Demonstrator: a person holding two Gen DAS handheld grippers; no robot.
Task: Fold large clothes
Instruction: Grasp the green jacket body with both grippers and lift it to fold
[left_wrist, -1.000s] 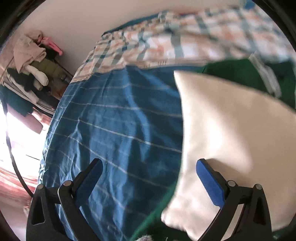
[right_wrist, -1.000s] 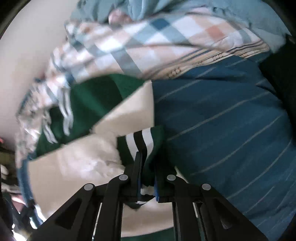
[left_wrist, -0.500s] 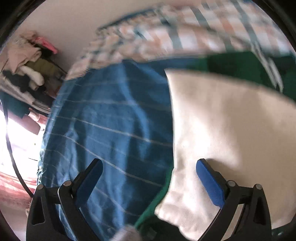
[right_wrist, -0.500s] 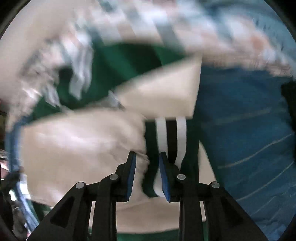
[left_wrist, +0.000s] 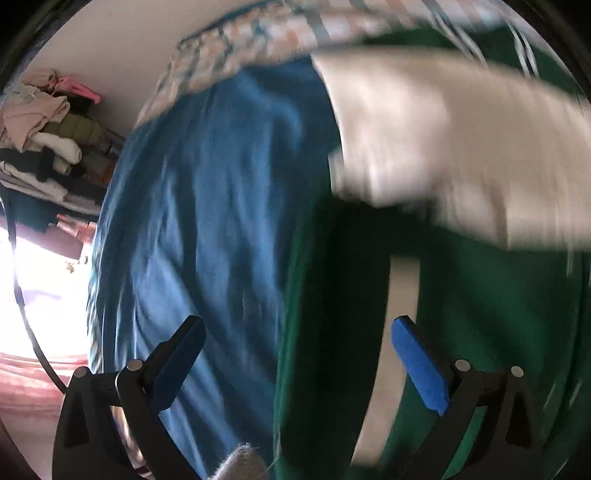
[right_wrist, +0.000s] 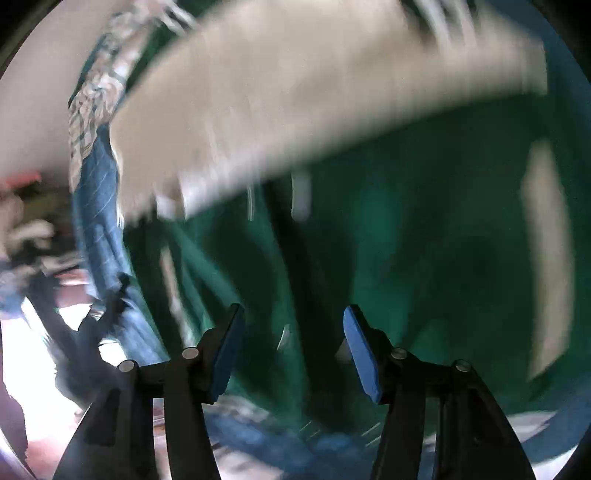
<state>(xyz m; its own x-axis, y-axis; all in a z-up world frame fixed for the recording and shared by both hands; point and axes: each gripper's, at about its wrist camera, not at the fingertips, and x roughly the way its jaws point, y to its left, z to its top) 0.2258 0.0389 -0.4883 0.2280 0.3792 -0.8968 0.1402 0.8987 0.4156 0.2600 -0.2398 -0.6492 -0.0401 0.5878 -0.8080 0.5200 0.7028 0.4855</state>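
Left wrist view: the left gripper gapes wide and empty at bottom; the green-and-cream garment fills the right half, lying on the blue bedsheet.

Right wrist view, blurred: the right gripper, its jaws just opening, grips nothing; the garment fills the centre.

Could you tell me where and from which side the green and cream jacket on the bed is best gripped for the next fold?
Probably the jacket's green left edge where it meets the blue bedsheet. That edge lies free and reachable, so the open left gripper could come down from the sheet side and pinch it. Blur hides finer detail.
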